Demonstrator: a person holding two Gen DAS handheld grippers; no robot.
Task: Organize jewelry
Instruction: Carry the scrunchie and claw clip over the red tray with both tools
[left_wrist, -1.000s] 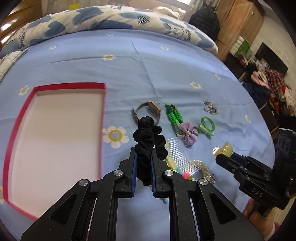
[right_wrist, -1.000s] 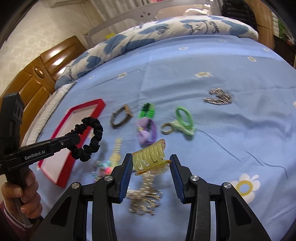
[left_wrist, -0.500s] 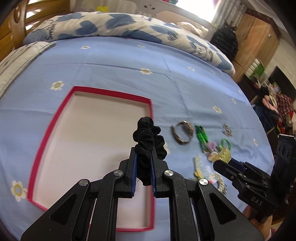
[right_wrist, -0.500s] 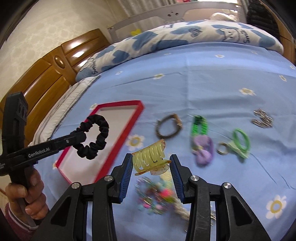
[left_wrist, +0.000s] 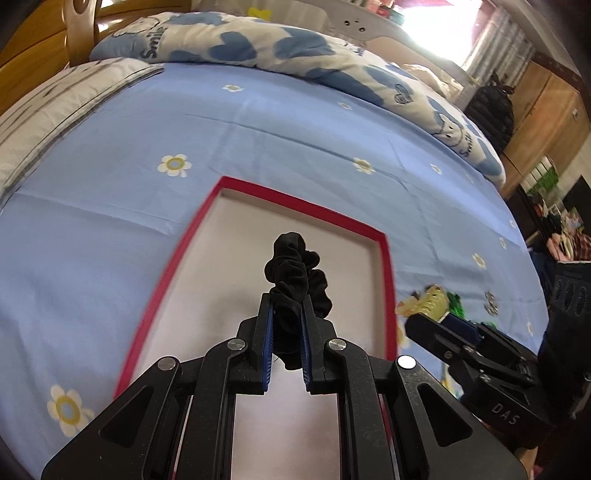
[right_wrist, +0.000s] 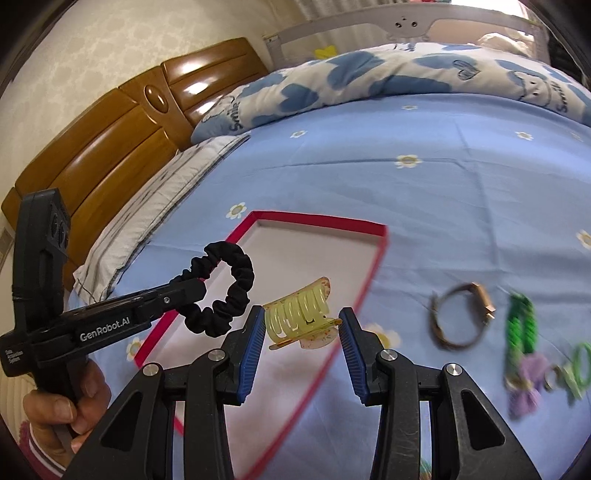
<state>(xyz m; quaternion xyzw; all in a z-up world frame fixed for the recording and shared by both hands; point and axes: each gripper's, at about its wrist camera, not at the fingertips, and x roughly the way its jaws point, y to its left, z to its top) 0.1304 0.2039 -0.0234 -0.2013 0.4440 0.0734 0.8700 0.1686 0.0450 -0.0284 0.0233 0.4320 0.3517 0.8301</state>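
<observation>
- Black scrunchie (left_wrist: 295, 269) is clamped in the left tool (left_wrist: 287, 314), jaws pinched nearly together on the fabric. The loop stands edge-on in the left wrist view, long axis running up the frame away from the tool; in the right wrist view it shows as an open ring at centre left.
- The scrunchie hangs over the pale floor of the red-rimmed tray (left_wrist: 384, 266), clear of it, near frame centre.
- Yellow claw clip (right_wrist: 301, 315) is gripped in the right tool (right_wrist: 302, 325), jaws partway apart with the blue pads on its two ends. Long axis runs across the frame, teeth arching toward the upper right. It sits over the tray's right rim.
- Tray lies flat on the blue flowered bed sheet (left_wrist: 295, 147); nothing inside it that I can see.
- Right of the tray on the sheet: a watch (right_wrist: 461, 317), a green braided piece (right_wrist: 521, 325), a purple bow (right_wrist: 528, 380), a green ring (right_wrist: 580, 365), the last three blurred.
- Both tools tilt downward. A hand (right_wrist: 62, 413) grips the left tool's handle, lower left of the right wrist view.
</observation>
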